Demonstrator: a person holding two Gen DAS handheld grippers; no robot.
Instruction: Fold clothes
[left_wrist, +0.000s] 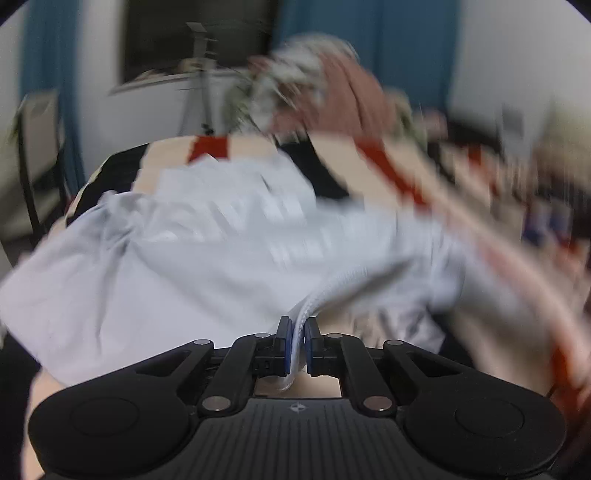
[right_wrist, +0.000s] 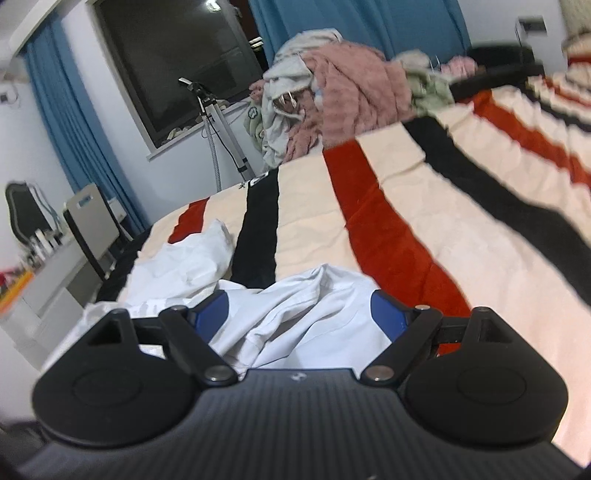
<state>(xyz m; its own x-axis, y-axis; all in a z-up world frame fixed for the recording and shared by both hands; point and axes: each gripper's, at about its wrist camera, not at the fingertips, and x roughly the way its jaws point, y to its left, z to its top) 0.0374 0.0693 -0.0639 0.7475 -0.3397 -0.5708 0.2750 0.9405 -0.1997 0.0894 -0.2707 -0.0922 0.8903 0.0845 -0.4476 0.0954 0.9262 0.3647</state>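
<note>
A white garment (left_wrist: 207, 251) lies crumpled on a bed with a cream, red and black striped cover (left_wrist: 406, 177). My left gripper (left_wrist: 298, 325) is shut on a ribbed edge of this white garment, which passes between its blue pads. The left wrist view is blurred. In the right wrist view the same white garment (right_wrist: 310, 314) bunches up between the blue pads (right_wrist: 388, 314) of my right gripper (right_wrist: 301, 306), whose jaws stand wide apart and do not press on the cloth.
A heap of unfolded clothes (right_wrist: 343, 96), pink, grey and green, sits at the far end of the striped bed cover (right_wrist: 461, 229). A tripod (right_wrist: 218, 125), a dark window (right_wrist: 170, 66), blue curtains and a chair (right_wrist: 92, 225) stand to the left.
</note>
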